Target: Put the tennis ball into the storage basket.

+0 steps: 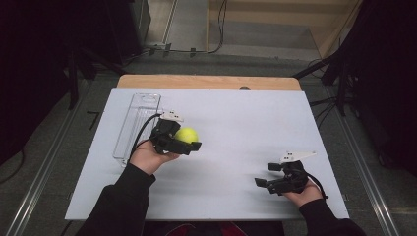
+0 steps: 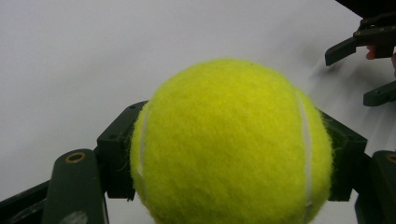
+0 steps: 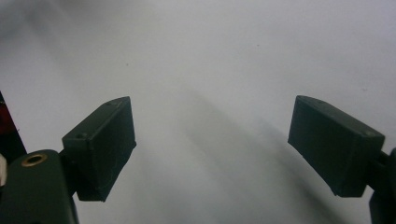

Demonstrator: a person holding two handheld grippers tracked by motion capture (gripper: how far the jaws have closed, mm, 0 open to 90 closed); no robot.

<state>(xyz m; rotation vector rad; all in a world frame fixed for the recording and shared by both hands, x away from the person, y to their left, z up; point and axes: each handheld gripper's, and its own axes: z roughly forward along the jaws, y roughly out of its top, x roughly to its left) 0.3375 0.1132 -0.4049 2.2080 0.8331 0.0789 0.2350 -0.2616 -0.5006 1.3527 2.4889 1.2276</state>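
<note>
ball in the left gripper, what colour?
Bright yellow-green tennis ball with a white seam, clamped in the left gripper. Clearest in the left gripper view.

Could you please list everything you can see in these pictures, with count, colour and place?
tennis ball: one, yellow-green, clamped between the left gripper's jaws, left of the board's middle
clear plastic container: one, transparent, long, on the board's far left part
white board: one, white, covering the table
wooden table: one, light wood, its edge shows beyond the board
left gripper: one, black, shut on the ball
right gripper: one, black, jaws apart, nothing between them, near right of the board
</note>
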